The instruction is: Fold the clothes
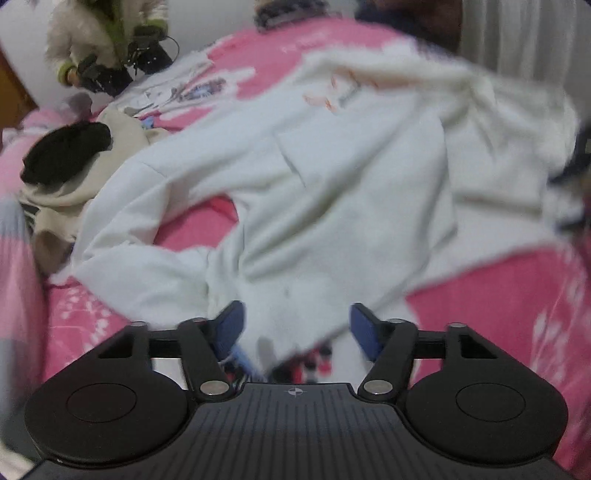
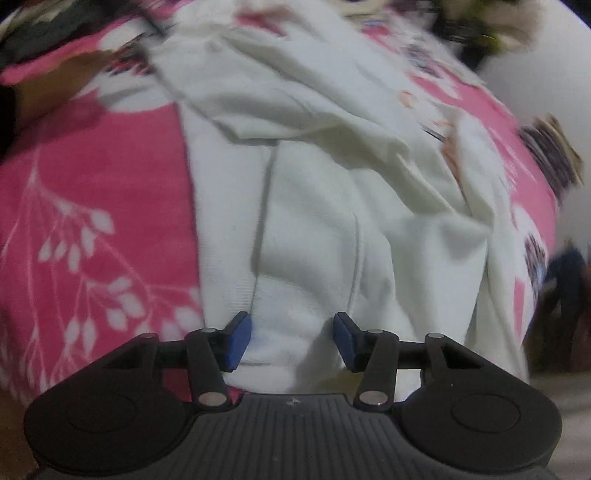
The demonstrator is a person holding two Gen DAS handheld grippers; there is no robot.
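Note:
A white sweatshirt lies rumpled across a pink floral bedspread, one sleeve trailing to the left. My left gripper hangs over its near edge, blue pads apart, with white cloth showing in the gap and neither pad pressing on it. In the right wrist view the same white sweatshirt runs up the middle of the bedspread. My right gripper stands over its ribbed hem, open, with the fabric lying between and below the blue fingertips. Both views are blurred.
A beige garment with a black piece on it sits at the left of the bed. Further back lies a printed white garment. A person in a fluffy jacket stands at the far left corner holding dark equipment.

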